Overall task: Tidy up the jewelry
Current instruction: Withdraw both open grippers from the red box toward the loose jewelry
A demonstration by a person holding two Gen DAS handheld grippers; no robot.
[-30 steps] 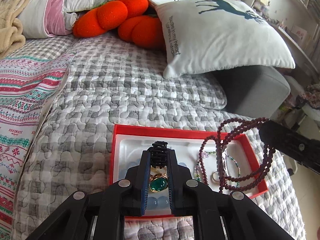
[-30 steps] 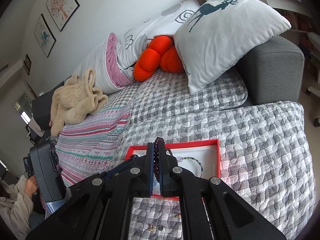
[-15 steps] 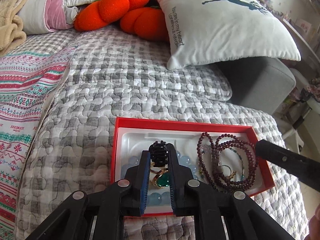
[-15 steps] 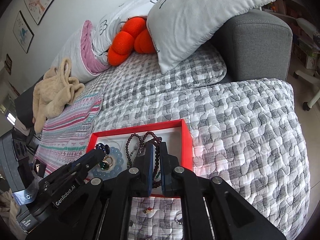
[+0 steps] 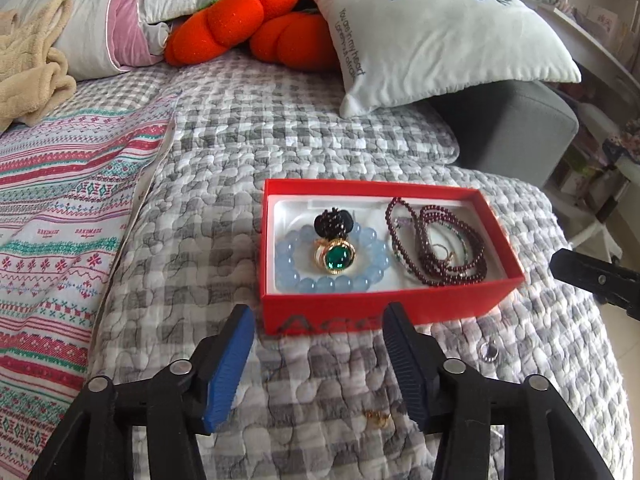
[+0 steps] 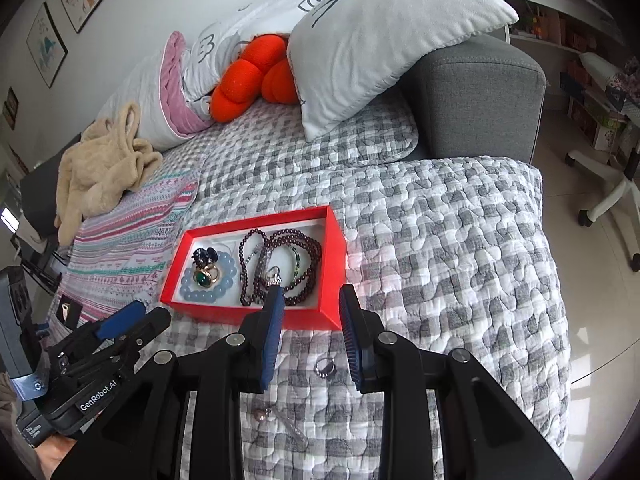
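On the sofa's grey checked quilt (image 6: 440, 240) the left tongs (image 5: 320, 364) hover spread and empty just short of the near wall of the red box (image 5: 384, 312), which sits near the quilt's front edge. Inside the box, on the left, a pale blue bead bracelet (image 5: 292, 276) rings a green-stone gold ring (image 5: 336, 258) with a black clip-like piece (image 5: 332, 222) at its far side; on the right the dark red bead strand (image 5: 436, 248) lies coiled over a thin green chain. Outside the box, toward the front edge, pieces remain loose: a small gold earring (image 5: 378, 418) just before the left tongs, a silver ring (image 6: 326, 366) between the fingers of the right tongs (image 6: 312, 336), and a pinkish pearl piece (image 6: 262, 416) with a pale pendant beside it, closer still to the camera. The right tongs are also spread and hold nothing, poised over the box's near right corner. The job looks partly done. The likely trouble is the soft, puffy quilt: tiny pieces may sink into its seams, so a pinch could catch fabric or flick the ring off the front edge. A low approach might also nudge the light box and tangle the strand with the chain.
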